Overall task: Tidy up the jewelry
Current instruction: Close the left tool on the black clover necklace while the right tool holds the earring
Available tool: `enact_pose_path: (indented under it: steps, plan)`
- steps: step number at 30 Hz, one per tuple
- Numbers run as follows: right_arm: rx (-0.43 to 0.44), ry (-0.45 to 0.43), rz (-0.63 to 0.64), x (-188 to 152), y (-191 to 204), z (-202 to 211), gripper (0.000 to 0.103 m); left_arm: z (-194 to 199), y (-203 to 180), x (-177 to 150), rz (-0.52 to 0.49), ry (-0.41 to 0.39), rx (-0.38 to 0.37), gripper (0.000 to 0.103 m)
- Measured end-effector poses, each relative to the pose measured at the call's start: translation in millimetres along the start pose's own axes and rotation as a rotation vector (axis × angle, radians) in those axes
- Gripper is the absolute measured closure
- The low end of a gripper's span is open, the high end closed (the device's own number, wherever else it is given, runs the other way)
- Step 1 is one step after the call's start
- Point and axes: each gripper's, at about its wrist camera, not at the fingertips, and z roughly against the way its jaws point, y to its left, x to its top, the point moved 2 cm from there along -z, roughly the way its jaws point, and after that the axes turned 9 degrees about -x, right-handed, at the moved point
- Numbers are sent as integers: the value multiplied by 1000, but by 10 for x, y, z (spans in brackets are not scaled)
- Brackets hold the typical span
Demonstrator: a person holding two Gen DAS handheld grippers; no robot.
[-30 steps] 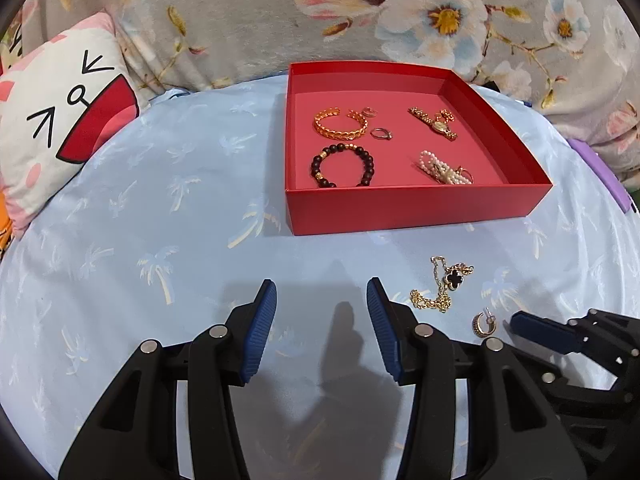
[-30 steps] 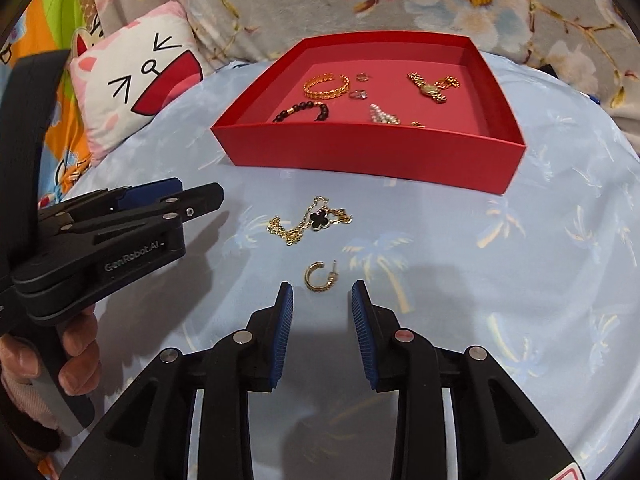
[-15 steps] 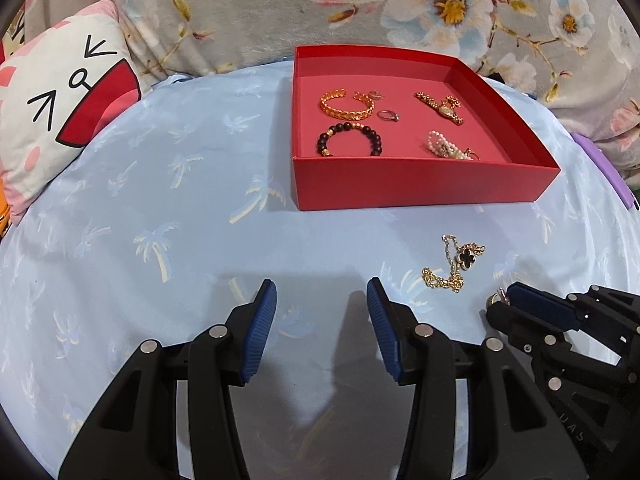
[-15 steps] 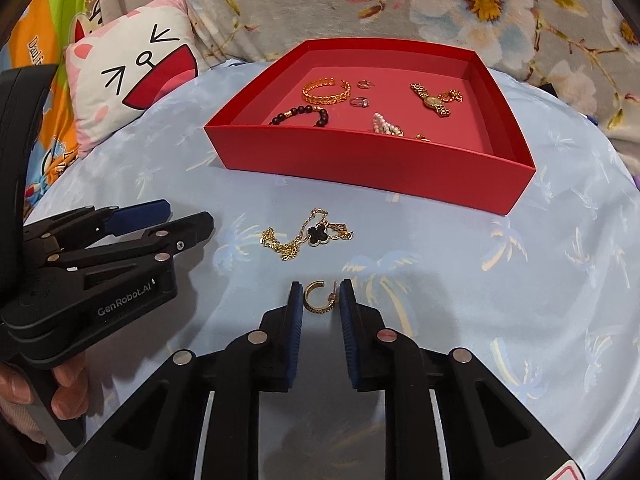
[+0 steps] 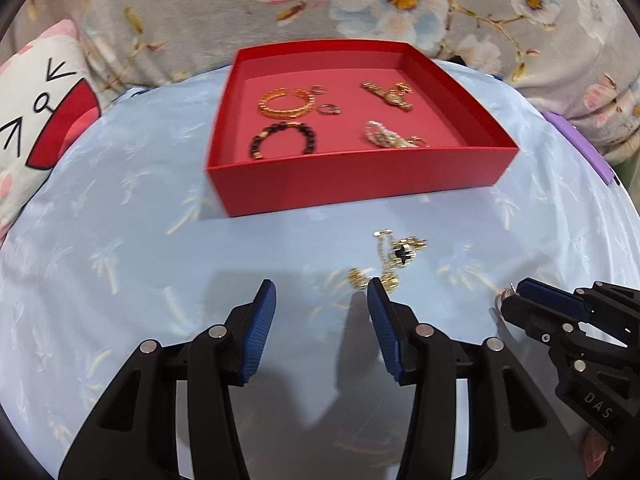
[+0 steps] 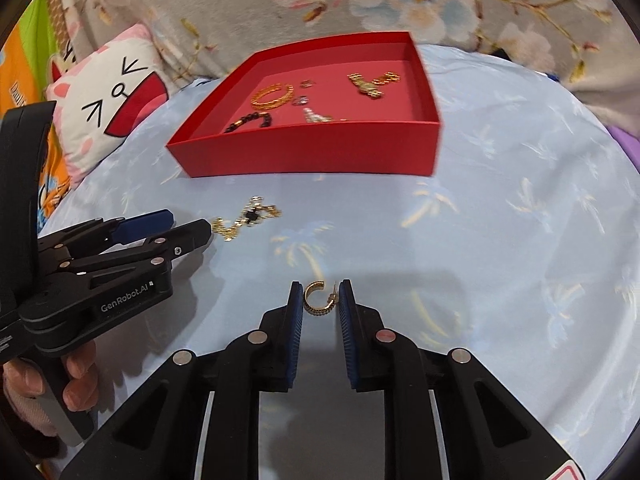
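Note:
My right gripper (image 6: 319,294) is shut on a gold hoop earring (image 6: 317,303), pinched between its blue pads just above the blue cloth. That earring also shows at the right gripper's tip (image 5: 507,298) in the left wrist view. A gold chain with a black clover pendant (image 5: 400,255) (image 6: 250,218) lies on the cloth in front of the red box (image 5: 360,182) (image 6: 308,158). My left gripper (image 5: 322,300) (image 6: 185,226) is open, and its right finger tip stands right beside the chain's near end. Nothing sits between its pads.
Inside the box lie a gold cuff (image 5: 285,102), a black bead bracelet (image 5: 282,140), two small rings, a gold watch (image 5: 389,96) and a pearl piece (image 5: 384,138). A cat-face cushion (image 5: 36,120) is at left, floral fabric behind. A hand (image 6: 76,388) holds the left gripper's handle.
The right gripper's jaws narrowed around the hoop earring and took hold of it. The left gripper shifted right, bringing its right finger up to the chain.

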Motion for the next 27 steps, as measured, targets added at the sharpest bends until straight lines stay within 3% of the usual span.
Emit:
enact_pose_path:
  steps: [11, 14, 19, 27]
  plan:
    - [-20, -11, -64, -32, -288, 70, 86, -277, -299, 210, -32, 22, -21, 59]
    - [-16, -11, -62, -33, -293, 70, 86, -299, -342, 218, -46, 17, -11, 66]
    - [-13, -9, -61, -44, -284, 78, 86, -293, -381, 205, -66, 7, -9, 89]
    - [-7, -20, -66, -41, -289, 112, 86, -212, -362, 207, -59, -2, -36, 89]
